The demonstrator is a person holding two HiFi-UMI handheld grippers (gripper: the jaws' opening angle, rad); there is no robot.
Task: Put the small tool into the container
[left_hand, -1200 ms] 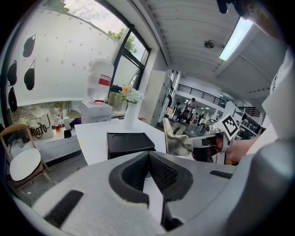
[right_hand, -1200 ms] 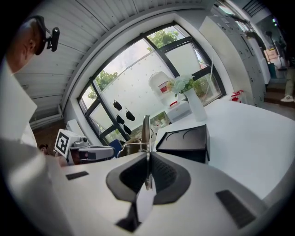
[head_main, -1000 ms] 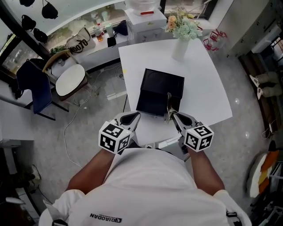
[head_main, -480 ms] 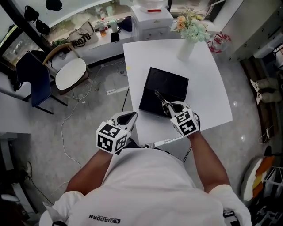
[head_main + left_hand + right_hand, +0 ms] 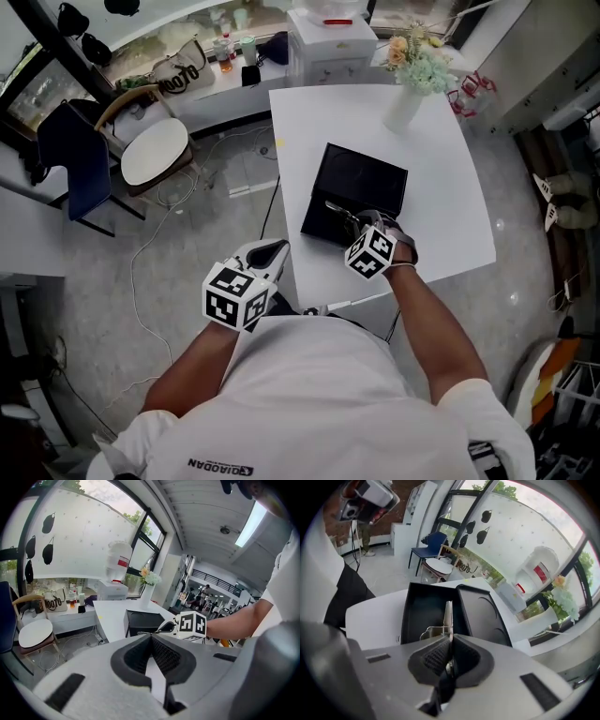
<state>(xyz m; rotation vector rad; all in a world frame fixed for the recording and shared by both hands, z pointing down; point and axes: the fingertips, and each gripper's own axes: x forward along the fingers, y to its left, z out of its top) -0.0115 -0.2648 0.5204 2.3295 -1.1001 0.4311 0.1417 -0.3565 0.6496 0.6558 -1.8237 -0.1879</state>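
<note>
Over box [image 5: 364, 176], right gripper [image 5: 349, 219] pinches tool [image 5: 448, 612]; left gripper [image 5: 151, 637] jaws together, empty. Risk: tip catches on entry, tool twists out.

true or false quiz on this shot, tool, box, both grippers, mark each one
1. A vase stands on the table. True.
2. The right gripper is shut on the tool. True.
3. The tool lies on the table. False: it is held over the open box.
4. The left gripper holds the box. False: it is shut on nothing, away from the box.
</note>
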